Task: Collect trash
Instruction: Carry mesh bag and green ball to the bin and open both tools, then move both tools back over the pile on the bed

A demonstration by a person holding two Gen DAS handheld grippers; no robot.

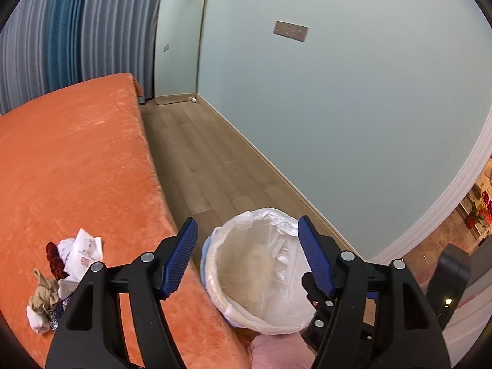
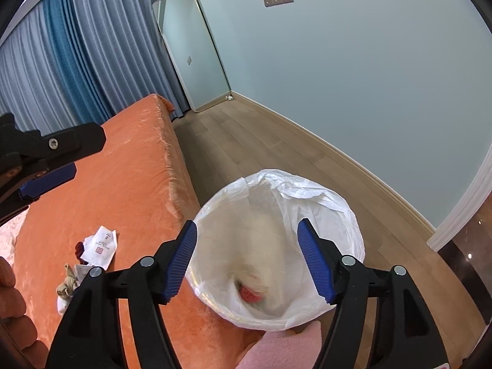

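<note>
A round bin [image 1: 212, 279] lined with a white plastic bag stands on the wood floor against the side of the orange bed [image 1: 77, 160]. My left gripper [image 1: 247, 224] hangs open over the bin's mouth with nothing between its blue pads. My right gripper [image 2: 247, 226] is also open and empty above the bin [image 2: 338, 215]. A red item [image 2: 250, 293] lies at the bottom of the bag. A small pile of trash [image 1: 83, 252] rests on the bed: a white printed wrapper, a dark red piece and beige scraps. The same pile [image 2: 101, 246] shows in the right wrist view, with the left gripper [image 2: 87, 153] above it.
A tall mirror [image 1: 178, 46] leans in the far corner by blue-grey curtains. The pale wall [image 1: 338, 123] runs along the right of a strip of wood floor [image 1: 200, 153]. A pink cloth [image 2: 276, 350] lies just under the bin's near rim.
</note>
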